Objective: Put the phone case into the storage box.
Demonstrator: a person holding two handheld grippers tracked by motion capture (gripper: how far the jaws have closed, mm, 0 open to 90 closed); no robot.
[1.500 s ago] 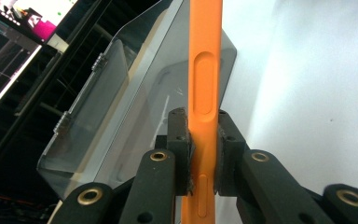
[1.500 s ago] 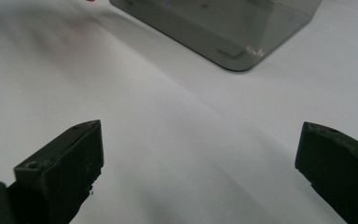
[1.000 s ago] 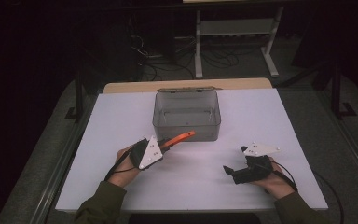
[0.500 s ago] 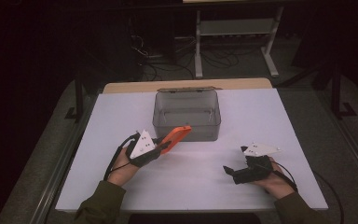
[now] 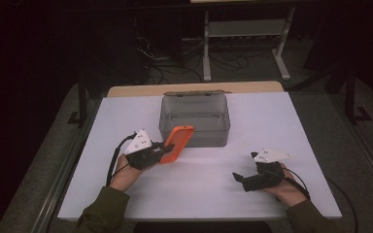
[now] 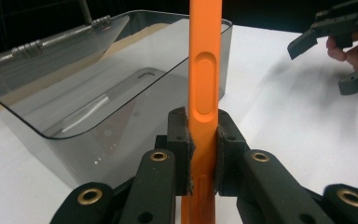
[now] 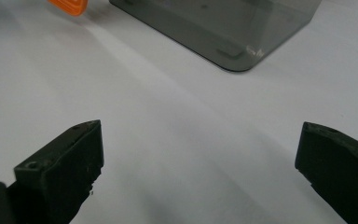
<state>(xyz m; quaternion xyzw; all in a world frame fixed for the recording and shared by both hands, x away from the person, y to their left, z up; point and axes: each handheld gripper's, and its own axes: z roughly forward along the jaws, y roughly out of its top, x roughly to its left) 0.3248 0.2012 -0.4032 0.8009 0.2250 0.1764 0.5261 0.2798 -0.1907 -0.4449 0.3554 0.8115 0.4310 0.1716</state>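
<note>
Orange case (image 5: 176,143) clamped in left gripper (image 5: 156,154) fingers beside bin (image 5: 194,121) rim; right gripper (image 5: 240,177) fingers apart.

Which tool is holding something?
The left tool: its jaws pinch the orange phone case. The right tool rests open and empty.

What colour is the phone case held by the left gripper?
The phone case is orange, best seen in the left gripper view.
</note>
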